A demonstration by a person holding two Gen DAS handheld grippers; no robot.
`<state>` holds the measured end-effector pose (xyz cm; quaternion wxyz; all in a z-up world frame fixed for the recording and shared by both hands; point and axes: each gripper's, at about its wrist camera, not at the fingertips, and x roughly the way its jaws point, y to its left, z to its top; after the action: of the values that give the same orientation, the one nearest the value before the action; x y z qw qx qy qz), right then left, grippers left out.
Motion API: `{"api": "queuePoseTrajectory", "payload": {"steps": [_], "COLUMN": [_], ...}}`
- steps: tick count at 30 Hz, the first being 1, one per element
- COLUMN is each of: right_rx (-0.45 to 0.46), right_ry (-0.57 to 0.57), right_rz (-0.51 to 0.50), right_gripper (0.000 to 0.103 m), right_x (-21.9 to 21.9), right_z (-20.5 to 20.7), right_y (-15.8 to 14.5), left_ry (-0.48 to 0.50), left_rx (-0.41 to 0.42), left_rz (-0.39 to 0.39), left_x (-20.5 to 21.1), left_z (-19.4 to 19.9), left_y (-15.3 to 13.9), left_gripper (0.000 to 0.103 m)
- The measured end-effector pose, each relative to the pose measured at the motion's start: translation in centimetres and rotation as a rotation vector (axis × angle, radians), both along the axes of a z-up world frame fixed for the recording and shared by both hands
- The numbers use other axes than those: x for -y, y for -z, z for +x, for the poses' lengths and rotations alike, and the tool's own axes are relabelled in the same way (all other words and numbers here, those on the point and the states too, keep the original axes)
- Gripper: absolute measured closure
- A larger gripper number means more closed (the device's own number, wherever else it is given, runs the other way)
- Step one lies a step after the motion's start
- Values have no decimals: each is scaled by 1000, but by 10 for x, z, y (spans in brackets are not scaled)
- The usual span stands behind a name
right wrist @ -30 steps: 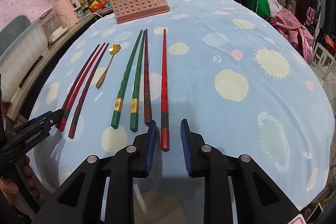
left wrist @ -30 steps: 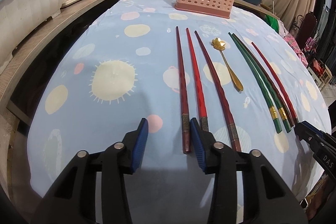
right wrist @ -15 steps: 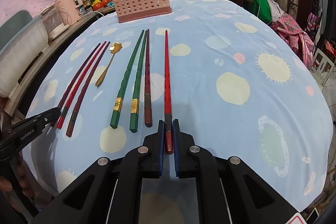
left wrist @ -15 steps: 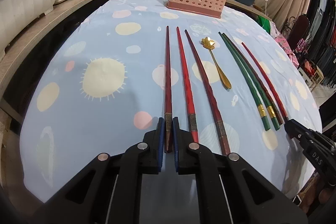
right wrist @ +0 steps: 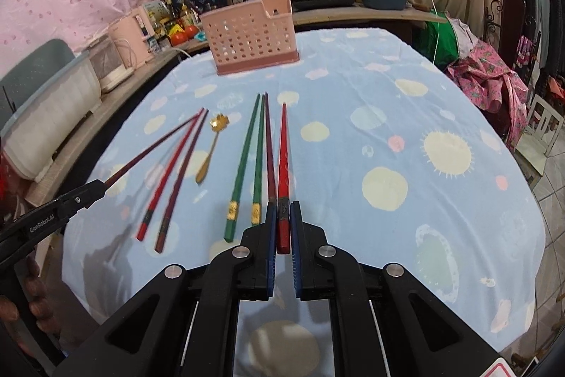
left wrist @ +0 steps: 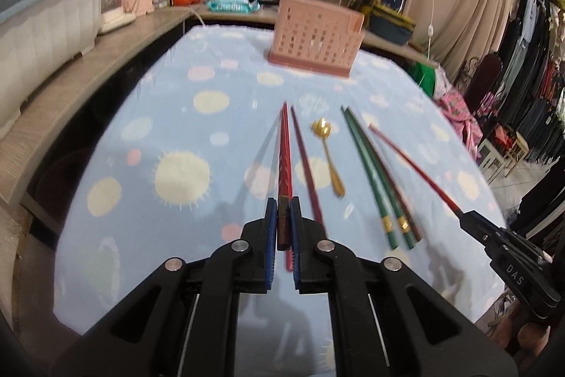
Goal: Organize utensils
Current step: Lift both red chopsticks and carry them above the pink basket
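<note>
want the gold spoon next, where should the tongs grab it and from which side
Grip the gold spoon on its thin handle near the end closest to you, coming down from above. It lies flat, handle toward you, flower-shaped bowl toward the pink basket, with clear cloth either side.

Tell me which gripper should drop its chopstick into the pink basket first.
Probably the right gripper: its red chopstick points closer to the pink basket. Both are shut on one, so the left gripper is nearly equal.

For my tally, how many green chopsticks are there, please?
2: one green chopstick beside the other on the cloth, between the gold spoon and a dark red chopstick.
</note>
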<state>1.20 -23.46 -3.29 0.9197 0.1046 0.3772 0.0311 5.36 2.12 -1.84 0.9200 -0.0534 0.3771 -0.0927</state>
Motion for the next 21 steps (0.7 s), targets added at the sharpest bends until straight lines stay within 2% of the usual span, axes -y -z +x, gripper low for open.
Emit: {"api": "queuePoseTrajectory", "payload": {"steps": [14,21], "right_rx": [195,262], "right_ry": [35,39], "right_rz": [38,34], "right_gripper": [96,96], "right_x": [28,35], "right_z": [24,48], "right_y": [-84,-112], "left_ry": [-52,-58], "left_rx": [234,330], "left_rz": [-10,-7], "left_x": [-7,-1], "left_z": [25,49], "left_y": [-90,-128], "left_gripper": [96,96]}}
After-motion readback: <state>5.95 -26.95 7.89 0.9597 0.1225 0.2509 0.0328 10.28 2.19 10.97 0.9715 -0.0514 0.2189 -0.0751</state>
